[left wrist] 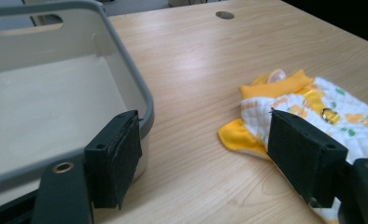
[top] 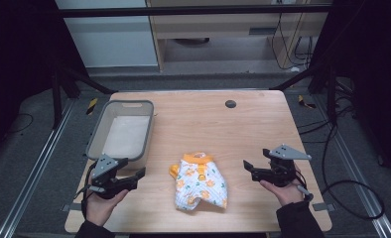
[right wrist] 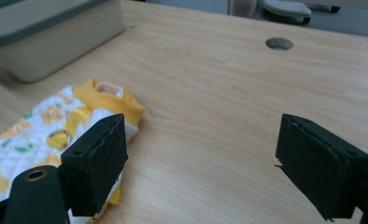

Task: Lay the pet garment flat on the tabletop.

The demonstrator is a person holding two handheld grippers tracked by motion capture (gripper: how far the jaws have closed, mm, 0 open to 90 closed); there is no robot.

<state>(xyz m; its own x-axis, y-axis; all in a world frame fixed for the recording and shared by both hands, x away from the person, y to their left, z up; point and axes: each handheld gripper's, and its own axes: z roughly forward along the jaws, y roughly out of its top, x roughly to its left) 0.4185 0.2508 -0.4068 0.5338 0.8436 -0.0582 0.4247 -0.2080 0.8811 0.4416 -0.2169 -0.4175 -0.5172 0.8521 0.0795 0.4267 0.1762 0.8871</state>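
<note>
A small white garment [top: 199,183] with orange prints, an orange collar and a metal ring lies crumpled on the wooden table [top: 253,124], near its front middle. My left gripper [top: 133,171] is held left of it, open and empty. In the left gripper view the jaws of that gripper [left wrist: 205,149] stand wide apart, the garment [left wrist: 313,107] behind the right jaw. My right gripper [top: 255,158] hovers to the garment's right, also open with nothing in it. Its own view shows the gripper [right wrist: 205,154] over bare wood, with the garment [right wrist: 56,126] by the left jaw.
A grey plastic bin [top: 119,130] with nothing in it stands at the table's left, close to my left gripper; its rim [left wrist: 140,88] is just past the left jaw. A round cable hole [top: 230,103] sits near the far edge. Black frame bars flank the table.
</note>
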